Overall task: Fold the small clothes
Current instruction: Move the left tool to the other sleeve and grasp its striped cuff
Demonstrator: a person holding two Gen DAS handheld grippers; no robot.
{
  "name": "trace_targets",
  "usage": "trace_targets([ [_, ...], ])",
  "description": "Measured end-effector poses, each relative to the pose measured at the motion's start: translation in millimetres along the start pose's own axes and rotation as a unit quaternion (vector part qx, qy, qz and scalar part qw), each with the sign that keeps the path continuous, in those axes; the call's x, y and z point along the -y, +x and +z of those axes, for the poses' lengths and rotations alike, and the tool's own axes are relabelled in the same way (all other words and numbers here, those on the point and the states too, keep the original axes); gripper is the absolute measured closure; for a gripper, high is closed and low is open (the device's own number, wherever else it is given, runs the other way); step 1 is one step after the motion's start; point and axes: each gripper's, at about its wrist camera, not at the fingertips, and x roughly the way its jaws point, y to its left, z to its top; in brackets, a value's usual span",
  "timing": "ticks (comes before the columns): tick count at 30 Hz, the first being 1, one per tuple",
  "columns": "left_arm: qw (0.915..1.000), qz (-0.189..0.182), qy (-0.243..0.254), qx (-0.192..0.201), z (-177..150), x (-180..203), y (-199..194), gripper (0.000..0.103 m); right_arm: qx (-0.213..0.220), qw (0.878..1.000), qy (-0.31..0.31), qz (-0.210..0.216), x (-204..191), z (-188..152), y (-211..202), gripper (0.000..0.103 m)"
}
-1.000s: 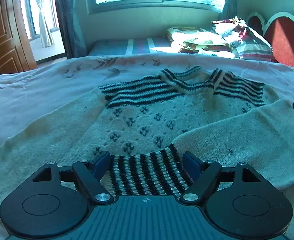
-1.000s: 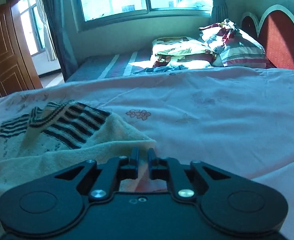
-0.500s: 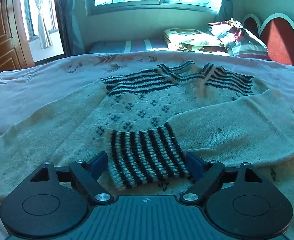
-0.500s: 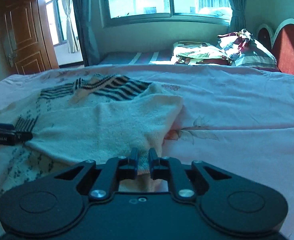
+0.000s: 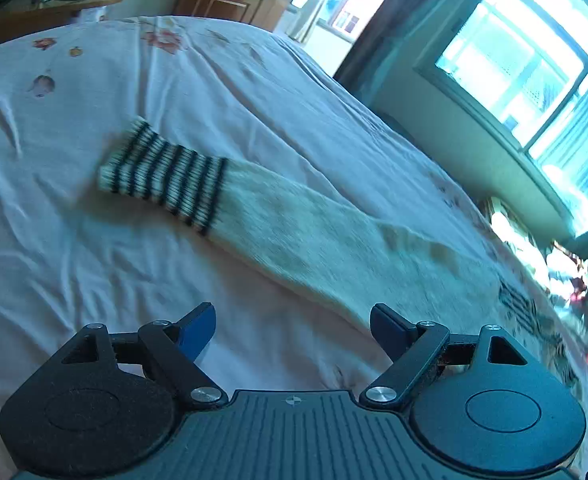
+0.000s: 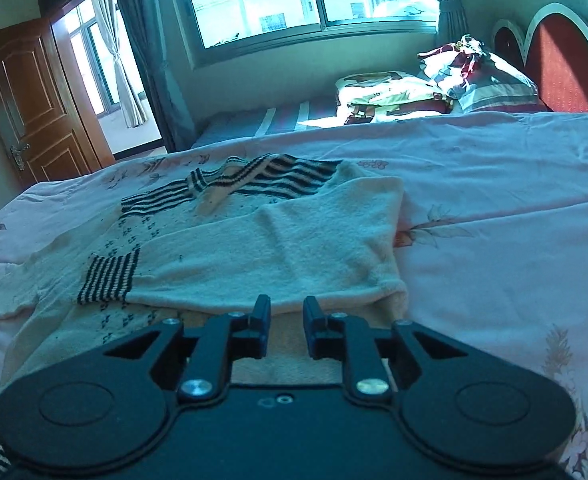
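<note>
On the bed we see the sweater lying flat, one sleeve folded across it, the other sleeve stretched outward. Our left gripper is wide open and empty; our right gripper is slightly parted, holding nothing.

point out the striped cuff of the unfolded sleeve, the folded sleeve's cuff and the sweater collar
unfolded sleeve's striped cuff (image 5: pixel 162 176), left wrist view, middle of the striped band
folded sleeve's cuff (image 6: pixel 108 278), right wrist view, centre of the stripes
sweater collar (image 6: pixel 230 180), right wrist view, striped neckband
</note>
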Motion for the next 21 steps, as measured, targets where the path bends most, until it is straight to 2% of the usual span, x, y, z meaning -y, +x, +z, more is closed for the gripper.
trace_targets([
  [3, 0.995, -0.035, -0.091, 0.022, 14.5, -35.1, 6.5, 0.019, 0.004, 1.0, -0.011, 0.006, -24.6, 7.1, 2.3, 0.084],
  [6, 0.9859, -0.051, -0.151, 0.049, 20.5, -57.0, 15.0, 0.019, 0.013, 1.0, -0.018, 0.01, -46.6, 16.0, 1.9, 0.084],
  [8, 0.9827, -0.058, -0.166, 0.058, 24.8, -63.3, 22.2, 0.019, 0.019, 1.0, -0.02, 0.013, -58.8, 21.1, 1.1, 0.084],
  [11, 0.9826, -0.058, -0.165, 0.064, 36.7, -66.4, 32.5, 0.019, 0.025, 0.999, -0.025, 0.011, -71.0, 26.6, 0.0, 0.084],
  [12, 0.9834, -0.053, -0.161, 0.065, 38.9, -65.2, 34.9, 0.027, 0.027, 0.999, -0.025, 0.01, -73.3, 27.6, 0.1, 0.084],
  [13, 0.985, -0.033, -0.156, 0.066, 41.0, -64.3, 35.6, 0.04, 0.027, 0.999, -0.025, 0.008, -74.0, 28.1, 0.4, 0.084],
  [14, 0.9866, -0.013, -0.15, 0.064, 42.5, -64.3, 37.3, 0.076, 0.026, 0.999, -0.023, 0.005, -74.0, 28.2, 0.8, 0.084],
  [15, 0.9877, -0.004, -0.144, 0.06, 45.1, -67.5, 39.6, 0.099, 0.025, 1.0, -0.019, 0.001, -72.8, 28.1, 1.7, 0.084],
  [17, 0.9897, -0.012, -0.121, 0.075, 47.0, -64.8, 34.0, 0.099, 0.022, 1.0, -0.009, -0.005, -67.9, 27.0, 2.4, 0.084],
  [19, 0.9939, -0.019, -0.052, 0.095, 50.8, -39.4, 20.0, 0.099, 0.023, 1.0, 0.004, -0.009, -60.7, 25.5, 1.1, 0.084],
  [21, 0.9938, -0.054, 0.019, 0.095, 50.1, 0.8, 12.0, 0.099, 0.025, 0.999, 0.02, -0.014, -51.6, 23.1, -1.7, 0.082],
])
